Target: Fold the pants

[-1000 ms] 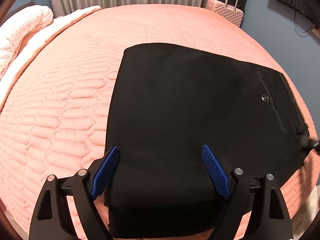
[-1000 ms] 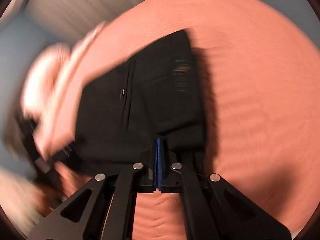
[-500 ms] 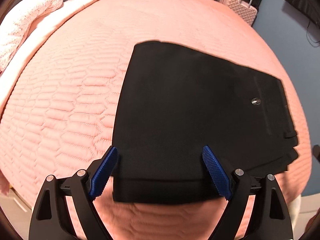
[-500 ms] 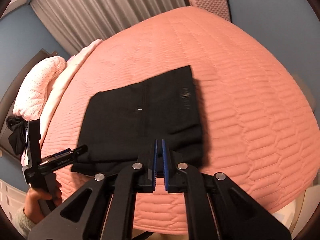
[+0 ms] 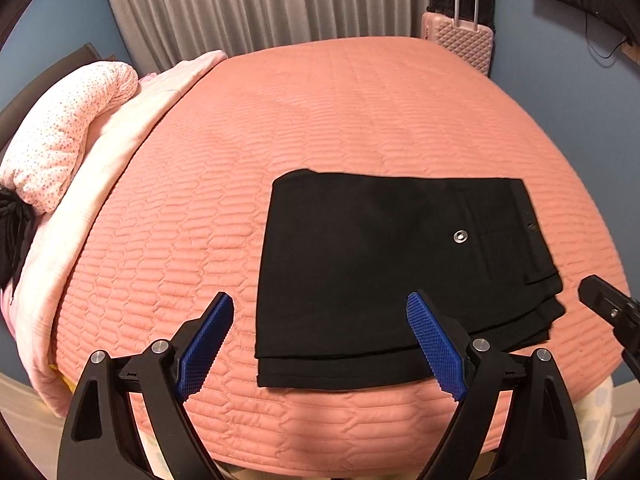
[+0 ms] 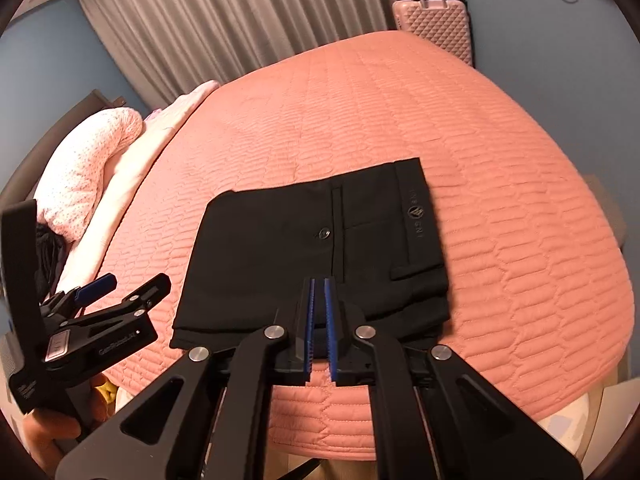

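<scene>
Pants [image 5: 360,264]: found folded flat, near edge of bed [image 5: 320,112] | handling: judged soft, light, limp, layers liable to slide; best taken at stacked near hem | left gripper [image 5: 320,344]: jaws wide, nothing held | right gripper [image 6: 319,328]: jaws nearly closed, nothing held

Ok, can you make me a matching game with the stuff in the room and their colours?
Things:
1. folded pants
2. quilted bedspread
3. hard-shell suitcase
4. pleated curtain

Colours:
A. grey
B. pale pink
C. black
D. salmon

Pairs: 1-C, 2-D, 3-B, 4-A
</scene>
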The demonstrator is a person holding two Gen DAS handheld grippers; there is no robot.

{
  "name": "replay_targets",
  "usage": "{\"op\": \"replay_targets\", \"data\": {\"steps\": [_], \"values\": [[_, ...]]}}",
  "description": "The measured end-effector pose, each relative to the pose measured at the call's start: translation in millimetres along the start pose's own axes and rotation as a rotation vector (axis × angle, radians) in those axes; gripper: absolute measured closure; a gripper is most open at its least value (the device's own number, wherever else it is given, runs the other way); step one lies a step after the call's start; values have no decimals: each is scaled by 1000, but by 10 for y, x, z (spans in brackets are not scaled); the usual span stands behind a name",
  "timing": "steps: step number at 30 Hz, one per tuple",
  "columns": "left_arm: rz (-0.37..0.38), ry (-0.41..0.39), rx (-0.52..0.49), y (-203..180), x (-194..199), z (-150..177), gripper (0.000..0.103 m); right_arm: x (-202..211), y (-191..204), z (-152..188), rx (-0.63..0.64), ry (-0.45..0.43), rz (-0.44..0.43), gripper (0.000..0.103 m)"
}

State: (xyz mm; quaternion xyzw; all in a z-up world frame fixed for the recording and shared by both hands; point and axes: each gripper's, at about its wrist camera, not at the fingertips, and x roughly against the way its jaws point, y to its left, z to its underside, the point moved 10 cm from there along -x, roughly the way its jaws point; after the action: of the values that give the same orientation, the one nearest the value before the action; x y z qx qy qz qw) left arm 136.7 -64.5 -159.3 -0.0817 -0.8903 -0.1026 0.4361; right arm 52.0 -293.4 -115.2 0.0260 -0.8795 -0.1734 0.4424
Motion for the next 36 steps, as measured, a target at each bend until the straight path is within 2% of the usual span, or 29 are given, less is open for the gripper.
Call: {"op": "replay_targets", "data": {"steps": [7, 15, 19, 20, 21, 22, 23, 24, 26, 29, 32, 36], "values": [[16, -8, -5, -146, 89, -110, 16, 149, 10, -100, 17, -31, 32, 97], [23, -7, 6, -145, 149, -121, 16, 171, 108, -82, 60, -25, 55, 97], [28, -25, 13, -101, 157, -131, 16, 297, 164, -120, 95, -95, 59, 97], [42, -33, 23, -81, 142, -129, 16, 319, 155, -134, 118, -134, 72, 87], [65, -32, 40, -47, 110, -110, 16, 310, 105, -131, 127, -150, 105, 69], [94, -19, 57, -12, 55, -76, 16, 299, 54, -115, 119, -143, 124, 18], [113, 2, 73, 36, -18, -36, 16, 303, 5, -104, 90, -145, 118, 5], [125, 38, 98, 136, -133, 36, 16, 324, -38, -99, 38, -153, 68, 5], [170, 66, 133, 276, -288, 130, 17, 260, -110, -88, 9, -122, 21, 5], [222, 121, 178, 500, -603, 233, 17, -17, -296, -100, 48, -49, 29, 5], [239, 184, 204, 688, -1019, 286, 17, -387, -537, -141, 13, 44, -37, 5], [385, 273, 272, 634, -1471, 285, 17, -863, -745, -125, -65, 151, -133, 5]]}}
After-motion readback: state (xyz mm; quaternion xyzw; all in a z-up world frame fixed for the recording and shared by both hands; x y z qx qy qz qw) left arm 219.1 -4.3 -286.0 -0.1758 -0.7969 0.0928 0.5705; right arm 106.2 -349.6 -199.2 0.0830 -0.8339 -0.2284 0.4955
